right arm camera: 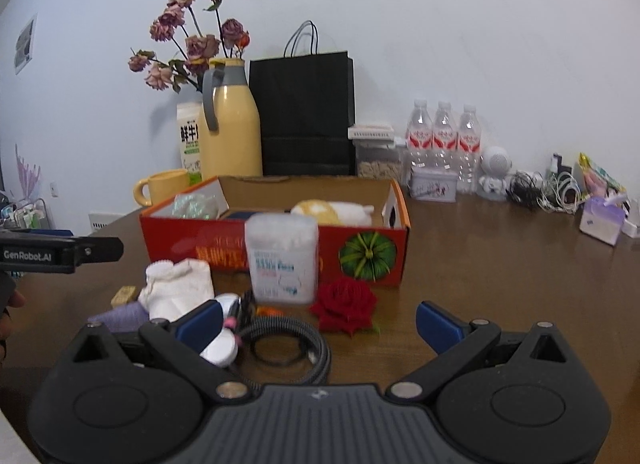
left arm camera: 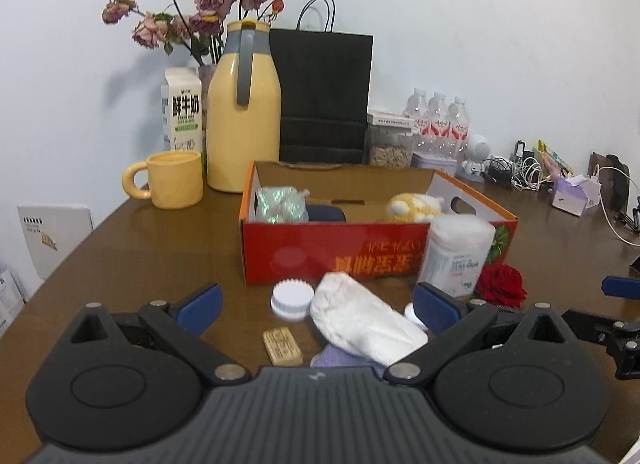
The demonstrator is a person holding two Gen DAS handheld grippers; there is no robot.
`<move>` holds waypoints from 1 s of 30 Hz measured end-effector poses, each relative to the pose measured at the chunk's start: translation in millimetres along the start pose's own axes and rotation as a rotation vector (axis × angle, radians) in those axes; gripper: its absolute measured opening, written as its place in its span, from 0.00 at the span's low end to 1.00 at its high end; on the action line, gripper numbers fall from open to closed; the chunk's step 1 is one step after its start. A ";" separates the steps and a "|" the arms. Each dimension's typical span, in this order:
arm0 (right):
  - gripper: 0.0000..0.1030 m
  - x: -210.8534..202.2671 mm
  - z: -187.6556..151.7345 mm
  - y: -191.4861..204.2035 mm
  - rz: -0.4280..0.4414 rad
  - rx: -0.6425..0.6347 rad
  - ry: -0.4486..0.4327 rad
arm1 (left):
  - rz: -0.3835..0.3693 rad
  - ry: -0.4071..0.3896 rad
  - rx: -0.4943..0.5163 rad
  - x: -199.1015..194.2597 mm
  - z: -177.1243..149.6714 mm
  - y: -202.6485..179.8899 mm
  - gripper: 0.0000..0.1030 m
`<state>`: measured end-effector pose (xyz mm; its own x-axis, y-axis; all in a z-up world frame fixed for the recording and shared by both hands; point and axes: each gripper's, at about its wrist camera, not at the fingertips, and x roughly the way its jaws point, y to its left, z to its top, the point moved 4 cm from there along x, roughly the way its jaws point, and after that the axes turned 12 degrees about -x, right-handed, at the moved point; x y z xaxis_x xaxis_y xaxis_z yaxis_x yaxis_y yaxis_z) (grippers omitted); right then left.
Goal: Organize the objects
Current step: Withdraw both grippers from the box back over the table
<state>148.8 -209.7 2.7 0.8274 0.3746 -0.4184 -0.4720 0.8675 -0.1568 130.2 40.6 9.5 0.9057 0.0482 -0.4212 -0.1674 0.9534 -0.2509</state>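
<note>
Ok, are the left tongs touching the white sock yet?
Cannot tell. In the left wrist view the open left tongs frame the white sock, and the right finger overlaps its edge; no view plainly shows contact or a gap.

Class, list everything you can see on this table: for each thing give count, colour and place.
box: 1, red, table centre
sock: 1, white, before box
cotton swab tub: 1, clear, box front
rose: 1, red, beside tub
cable: 1, grey, before tub
jug: 1, yellow, behind box
mug: 1, yellow, left of jug
bag: 1, black, by wall
bottles: 3, clear, right of bag
left hand-held gripper: open
right hand-held gripper: open
</note>
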 end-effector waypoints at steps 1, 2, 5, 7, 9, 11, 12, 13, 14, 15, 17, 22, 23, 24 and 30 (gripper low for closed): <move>1.00 -1.4 -2.7 0.6 -0.002 0.002 0.006 | -0.003 0.005 -0.004 -1.2 -1.8 0.5 1.00; 1.00 -2.4 -4.8 0.9 -0.003 0.004 0.011 | -0.006 0.008 -0.006 -2.4 -3.1 0.9 1.00; 1.00 -3.3 -9.6 1.9 -0.004 0.005 0.027 | -0.010 0.013 -0.003 -4.6 -4.5 1.2 1.00; 1.00 -2.1 -11.2 3.1 -0.003 0.003 0.035 | -0.012 0.015 -0.001 -5.7 -6.2 1.1 1.00; 1.00 0.2 -12.2 5.5 0.003 0.000 0.042 | -0.014 0.019 -0.001 -6.4 -7.3 1.8 1.00; 1.00 3.6 -12.7 9.6 0.018 -0.010 0.052 | -0.012 0.023 -0.004 -6.8 -8.5 3.7 1.00; 1.00 6.3 -12.8 11.9 0.024 -0.018 0.060 | -0.010 0.025 -0.006 -7.2 -8.9 4.8 1.00; 1.00 8.9 -12.9 14.2 0.030 -0.026 0.068 | -0.007 0.026 -0.008 -7.5 -9.3 6.4 1.00; 1.00 11.2 -12.8 16.2 0.034 -0.032 0.073 | -0.004 0.027 -0.011 -7.8 -9.7 7.8 1.00; 1.00 13.5 -12.1 18.6 0.041 -0.038 0.075 | -0.001 0.028 -0.015 -8.1 -9.8 9.5 1.00; 1.00 17.9 -10.1 22.8 0.054 -0.048 0.076 | 0.006 0.030 -0.022 -8.3 -10.0 12.7 1.00; 0.74 31.5 -2.5 43.5 0.111 -0.103 0.069 | 0.018 0.037 -0.036 -8.2 -11.2 19.4 1.00; 0.68 35.0 -1.1 48.6 0.117 -0.122 0.072 | 0.018 0.038 -0.037 -8.4 -11.5 20.6 1.00; 0.64 38.5 0.1 53.5 0.125 -0.141 0.076 | 0.020 0.039 -0.038 -8.4 -11.7 21.6 1.00; 0.28 51.6 1.4 71.4 0.159 -0.188 0.100 | 0.026 0.052 -0.040 -6.9 -13.3 25.1 1.00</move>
<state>158.2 -128.0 -28.8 0.7086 0.4593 -0.5356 -0.6496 0.7209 -0.2412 114.6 60.2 -5.5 0.8797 0.0561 -0.4723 -0.2065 0.9395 -0.2732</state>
